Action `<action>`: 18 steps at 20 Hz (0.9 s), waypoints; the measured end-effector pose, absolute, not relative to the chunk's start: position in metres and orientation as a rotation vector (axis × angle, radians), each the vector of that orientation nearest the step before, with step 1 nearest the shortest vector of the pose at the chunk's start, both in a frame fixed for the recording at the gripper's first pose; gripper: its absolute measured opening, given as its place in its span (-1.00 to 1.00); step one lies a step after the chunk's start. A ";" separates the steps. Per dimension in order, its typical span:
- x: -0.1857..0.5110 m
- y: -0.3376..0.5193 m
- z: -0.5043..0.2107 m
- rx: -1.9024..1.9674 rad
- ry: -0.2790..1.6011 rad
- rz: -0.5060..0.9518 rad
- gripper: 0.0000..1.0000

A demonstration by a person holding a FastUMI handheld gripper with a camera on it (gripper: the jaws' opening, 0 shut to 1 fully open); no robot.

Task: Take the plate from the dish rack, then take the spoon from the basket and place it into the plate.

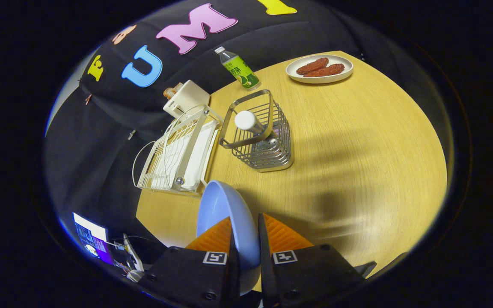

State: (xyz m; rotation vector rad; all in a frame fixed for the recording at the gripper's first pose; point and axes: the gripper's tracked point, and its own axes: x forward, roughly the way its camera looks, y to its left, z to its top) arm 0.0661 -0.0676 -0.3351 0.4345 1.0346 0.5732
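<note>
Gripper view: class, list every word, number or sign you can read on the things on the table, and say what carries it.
On the bottle label: printed characters, too blurred to quote.
On the white appliance: a small mark, too small to read.
On the gripper, shut on the blue plate: two square coded markers, patterns only, no words.

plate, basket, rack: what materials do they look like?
Plate, clamped between the gripper fingers: pale blue, smooth, matte; likely plastic or melamine, could be glazed ceramic. Basket: bare silvery wire with a brushed sheen, probably stainless steel. Rack: thin white wire over a white tray, looks like coated metal; the tray may be plastic.
</note>
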 end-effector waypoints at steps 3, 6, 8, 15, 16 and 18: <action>0.068 -0.070 -0.344 0.435 1.049 0.570 -0.49; 0.072 -0.076 -0.348 0.410 1.037 0.575 -0.24; 0.076 -0.084 -0.341 0.393 0.989 0.574 0.57; 0.117 -0.127 -0.290 0.122 0.572 0.489 0.97; 0.122 -0.128 -0.279 0.107 0.509 0.482 0.97; 0.132 -0.121 -0.260 0.110 0.401 0.489 0.97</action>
